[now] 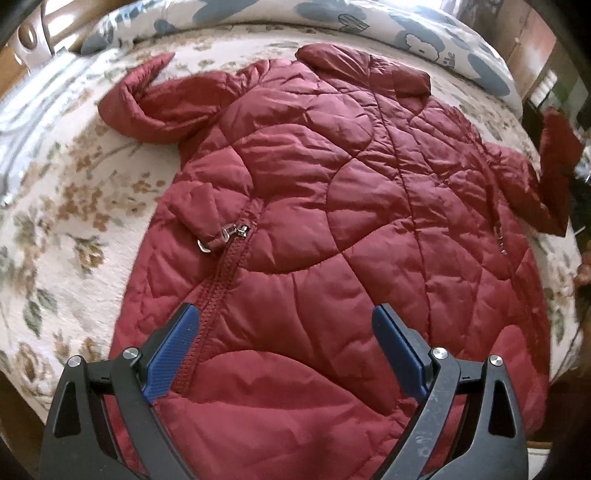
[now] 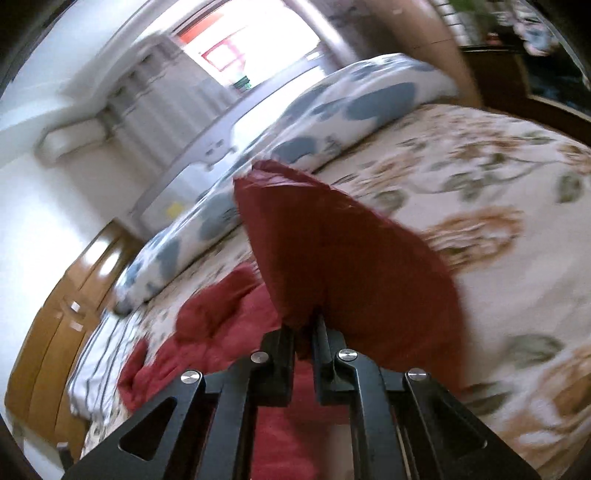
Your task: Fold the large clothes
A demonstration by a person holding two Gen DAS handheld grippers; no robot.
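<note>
My left tool [image 1: 286, 350] hangs over the near end of the red quilted jacket [image 1: 332, 221], its blue-padded fingers [image 1: 171, 354] spread wide with nothing between them. The jacket lies spread on the bed, over a floral bedspread [image 1: 74, 206], and runs away from the tool toward a collar at the far end. Just ahead of the tool's left finger a zipper [image 1: 221, 266] climbs up the jacket, ending at a small metal pull [image 1: 231, 232] beside a puffed flap. Far ahead and to the left, one sleeve [image 1: 147, 103] is bent back on itself on the bedspread. Off to the far right, the other sleeve [image 1: 554, 173] is lifted clear of the bed at the frame's edge. Beyond the collar lies a white pillow with blue patches [image 1: 424, 33].

My right tool [image 2: 304, 328] has its black fingers pressed together, pinching a fold of that red sleeve [image 2: 332, 236], which stands up directly ahead of it and blocks much of the view. Below and to the tool's left, more of the jacket [image 2: 221, 314] lies bunched on the bed. To its right stretches the floral bedspread [image 2: 498, 221]; ahead and left lies the blue-patched pillow [image 2: 332, 107]. This view is blurred, so finer detail of the grip I cannot make out.
</note>
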